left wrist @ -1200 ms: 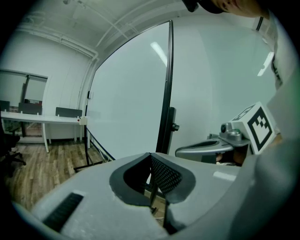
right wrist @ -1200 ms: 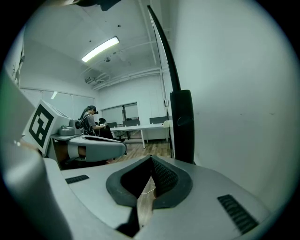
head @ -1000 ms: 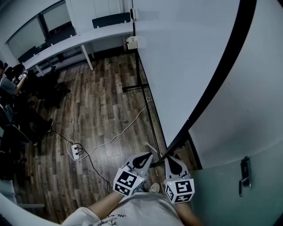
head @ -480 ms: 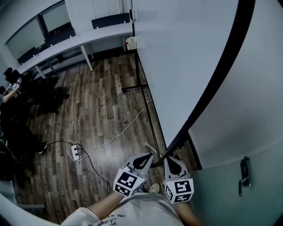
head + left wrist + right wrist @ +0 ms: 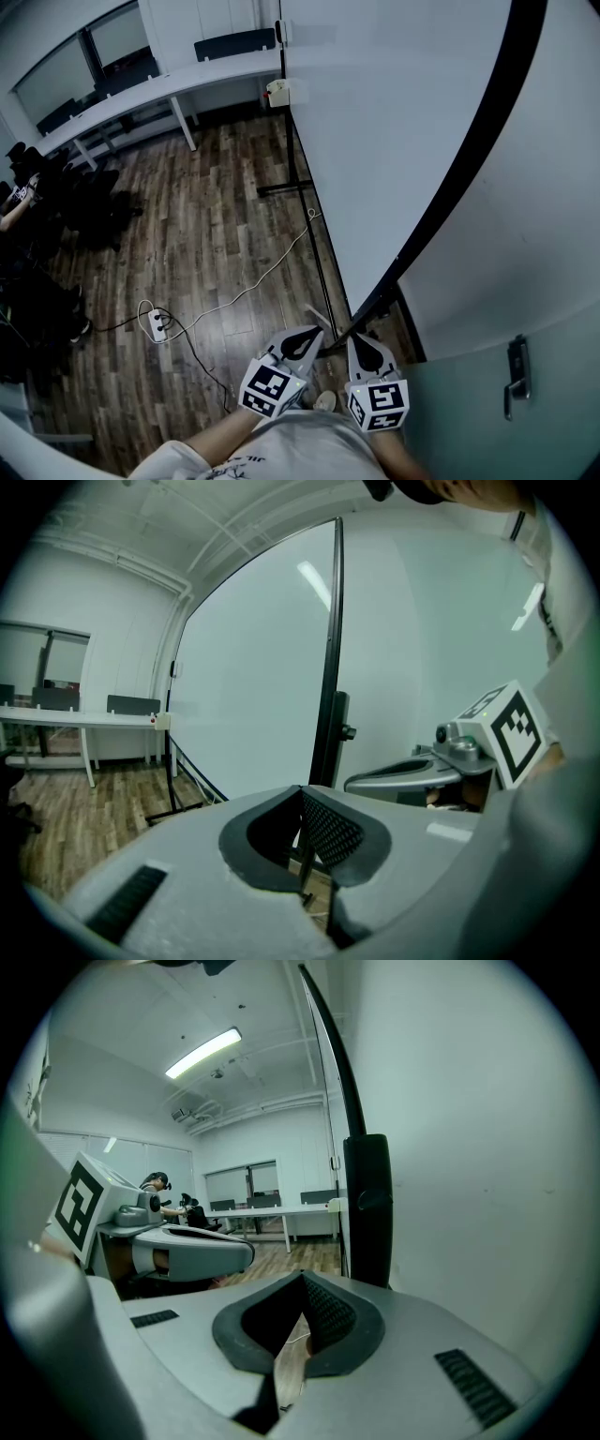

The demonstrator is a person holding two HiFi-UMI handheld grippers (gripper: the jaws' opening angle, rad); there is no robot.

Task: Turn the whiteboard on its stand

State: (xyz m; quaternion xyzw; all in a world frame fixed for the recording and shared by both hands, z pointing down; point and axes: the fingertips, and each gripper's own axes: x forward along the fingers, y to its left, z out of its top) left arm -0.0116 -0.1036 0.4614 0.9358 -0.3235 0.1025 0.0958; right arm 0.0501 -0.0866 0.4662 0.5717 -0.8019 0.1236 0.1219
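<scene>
The whiteboard (image 5: 375, 122) is a large white panel in a black frame (image 5: 469, 159), standing on a black stand (image 5: 292, 183) with a low rail along the floor. Its near edge post (image 5: 367, 1208) rises just in front of both grippers. My left gripper (image 5: 309, 337) and right gripper (image 5: 361, 339) are held side by side close to my body, tips pointing at that near edge. Neither touches the frame. Both are shut with nothing between the jaws. In the left gripper view the panel (image 5: 253, 686) and its frame (image 5: 330, 667) fill the middle.
A white power strip (image 5: 157, 322) and its white cable (image 5: 253, 277) lie on the wood floor left of the stand. A long white desk (image 5: 159, 94) lines the far wall. A seated person (image 5: 19, 187) is at far left. A door handle (image 5: 512, 375) is at right.
The grippers and the whiteboard stay where they were. Only the person at the far left has shifted.
</scene>
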